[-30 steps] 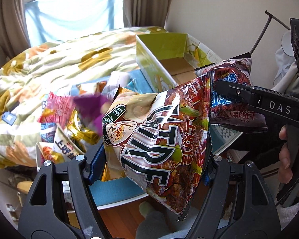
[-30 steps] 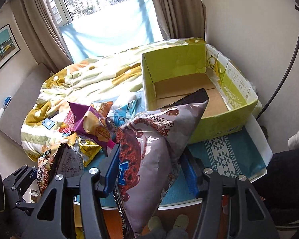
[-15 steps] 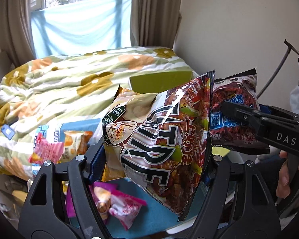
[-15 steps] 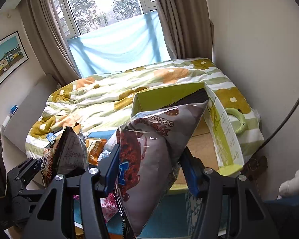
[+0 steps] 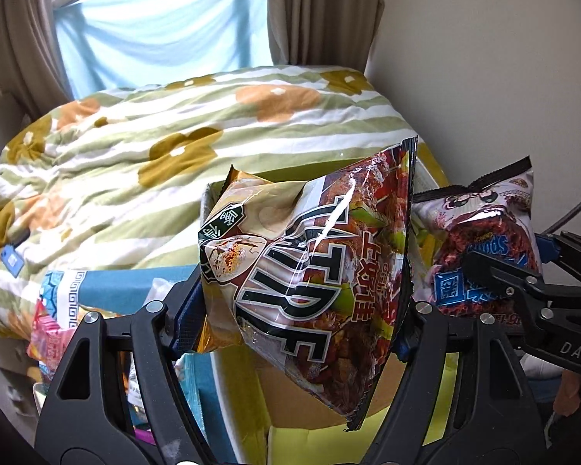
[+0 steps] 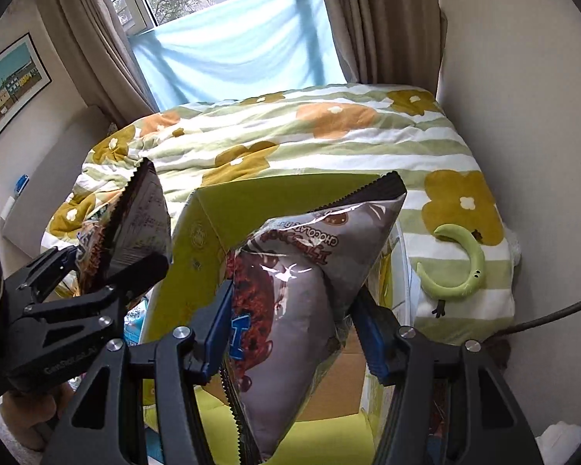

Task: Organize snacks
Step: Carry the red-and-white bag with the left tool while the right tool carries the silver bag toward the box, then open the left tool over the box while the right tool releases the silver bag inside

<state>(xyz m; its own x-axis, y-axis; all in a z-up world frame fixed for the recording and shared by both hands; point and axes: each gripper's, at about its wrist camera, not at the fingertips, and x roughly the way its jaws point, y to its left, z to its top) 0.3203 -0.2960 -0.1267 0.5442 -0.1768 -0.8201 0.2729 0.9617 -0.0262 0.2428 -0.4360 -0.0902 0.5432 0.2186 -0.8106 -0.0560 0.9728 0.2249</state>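
So on the left we've got the left hand-held gripper (image 5: 306, 310) clamped on a red-brown chip bag (image 5: 313, 271), its blue pads pressing the bag from both sides. The bag hangs between the fingers, tilted, with the serrated top edge pointing up and away from us. Down to the left of that gripper there's a blue-covered surface (image 5: 108, 283) with a few loose snack packs (image 5: 50, 333), pink and orange ones, kinda blurry. Straight below and ahead of the gripper is the green cardboard box (image 5: 437, 407), open top, brown bottom showing.

Moving right, the right hand-held gripper (image 6: 290, 329) is closed on a grey chocolate snack bag (image 6: 302, 310), same deal, pads squeezing it on both sides. That bag hangs over the box too, and from the right wrist view we can see the box's far green wall (image 6: 251, 205) behind it. Beyond the box is the bed with a flowery striped duvet (image 6: 290, 135), and a green curved plush toy (image 6: 464, 267) lies on it off to the right of the right gripper
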